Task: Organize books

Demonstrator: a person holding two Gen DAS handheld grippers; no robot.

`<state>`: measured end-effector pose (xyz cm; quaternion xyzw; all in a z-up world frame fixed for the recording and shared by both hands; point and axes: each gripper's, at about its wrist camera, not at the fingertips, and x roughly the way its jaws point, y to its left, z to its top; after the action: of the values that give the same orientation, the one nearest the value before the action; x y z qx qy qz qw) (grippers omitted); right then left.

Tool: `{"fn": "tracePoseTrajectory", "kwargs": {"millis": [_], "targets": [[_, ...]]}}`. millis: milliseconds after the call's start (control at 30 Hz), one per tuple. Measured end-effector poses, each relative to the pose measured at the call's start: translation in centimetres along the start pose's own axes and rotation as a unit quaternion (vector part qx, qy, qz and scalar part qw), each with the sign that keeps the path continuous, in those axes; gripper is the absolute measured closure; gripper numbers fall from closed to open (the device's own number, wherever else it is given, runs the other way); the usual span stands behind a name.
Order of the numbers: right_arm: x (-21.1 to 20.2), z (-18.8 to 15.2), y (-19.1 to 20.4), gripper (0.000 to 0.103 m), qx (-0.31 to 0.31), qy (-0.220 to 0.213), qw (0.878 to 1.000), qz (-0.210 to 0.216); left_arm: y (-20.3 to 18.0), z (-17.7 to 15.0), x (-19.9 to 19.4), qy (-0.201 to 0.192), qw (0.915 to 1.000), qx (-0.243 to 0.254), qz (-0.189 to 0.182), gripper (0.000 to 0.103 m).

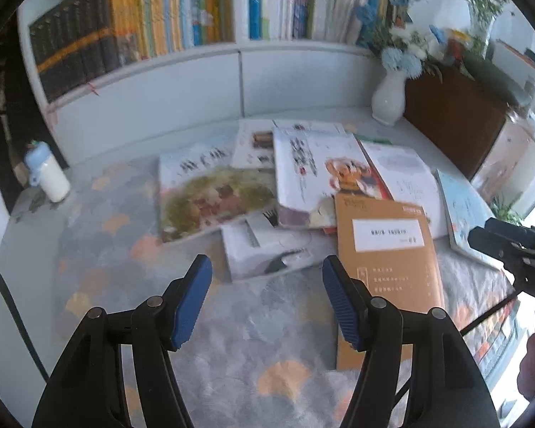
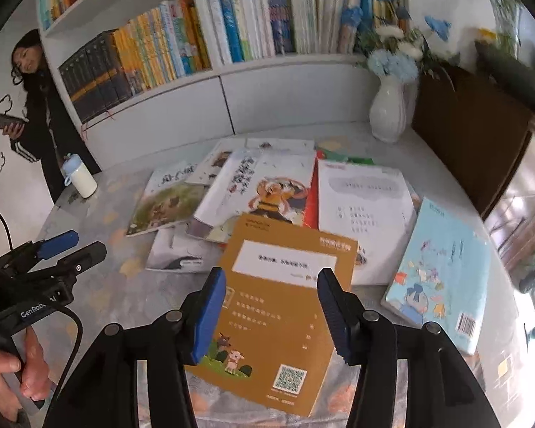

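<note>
Both claws are spread, gripping nothing. The right claw (image 2: 271,306) hovers over the orange book (image 2: 285,306) at lower centre; the left claw (image 1: 267,299) hangs above the counter (image 1: 125,285). Gripping that book's flat cover could shove it into the overlapping books (image 2: 260,192).

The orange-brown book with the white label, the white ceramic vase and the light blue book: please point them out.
orange-brown book (image 2: 278,306), right wrist view, cover centre
white ceramic vase (image 2: 388,110), right wrist view, belly
light blue book (image 2: 442,271), right wrist view, cover centre
</note>
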<state>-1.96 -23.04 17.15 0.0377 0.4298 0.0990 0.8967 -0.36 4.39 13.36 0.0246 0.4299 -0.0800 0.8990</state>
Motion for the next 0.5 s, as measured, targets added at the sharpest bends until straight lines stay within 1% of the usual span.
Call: {"fn": "tracePoseTrajectory", "kwargs": {"millis": [100, 167, 200, 233, 300, 333, 400, 500], "targets": [[2.1, -1.6, -2.7, 0.052, 0.050, 0.026, 0.998, 0.008, -0.9, -1.6, 2.6, 0.039, 0.9988, 0.005, -0.029, 0.041], [4.3, -3.6, -5.5, 0.058, 0.105, 0.057, 0.993, 0.022, -1.9, -2.8, 4.3, 0.061, 0.9967, 0.017, -0.050, 0.041], [4.9, -4.2, -6.3, 0.063, 0.122, 0.067, 0.990, 0.028, -2.5, -3.3, 4.9, 0.070, 0.9952, 0.023, -0.065, 0.046], [6.0, -5.4, -7.7, 0.065, 0.153, 0.084, 0.984, 0.042, -3.2, -4.0, 5.7, 0.084, 0.9923, 0.029, -0.087, 0.052], [7.0, -6.6, -8.9, 0.067, 0.183, 0.097, 0.976, 0.060, -4.2, -4.8, 6.6, 0.098, 0.9880, 0.036, -0.113, 0.054], [7.5, -7.2, -9.4, 0.067, 0.194, 0.104, 0.974, 0.062, -4.8, -5.2, 7.1, 0.104, 0.9863, 0.040, -0.122, 0.054], [8.4, -8.1, -9.8, 0.068, 0.204, 0.115, 0.970, 0.068, -5.8, -6.0, 7.9, 0.121, 0.9837, 0.051, -0.123, 0.054], [8.7, -8.4, -9.5, 0.068, 0.202, 0.112, 0.970, 0.072, -6.5, -6.7, 8.8, 0.143, 0.9789, 0.051, -0.137, 0.054]]}}
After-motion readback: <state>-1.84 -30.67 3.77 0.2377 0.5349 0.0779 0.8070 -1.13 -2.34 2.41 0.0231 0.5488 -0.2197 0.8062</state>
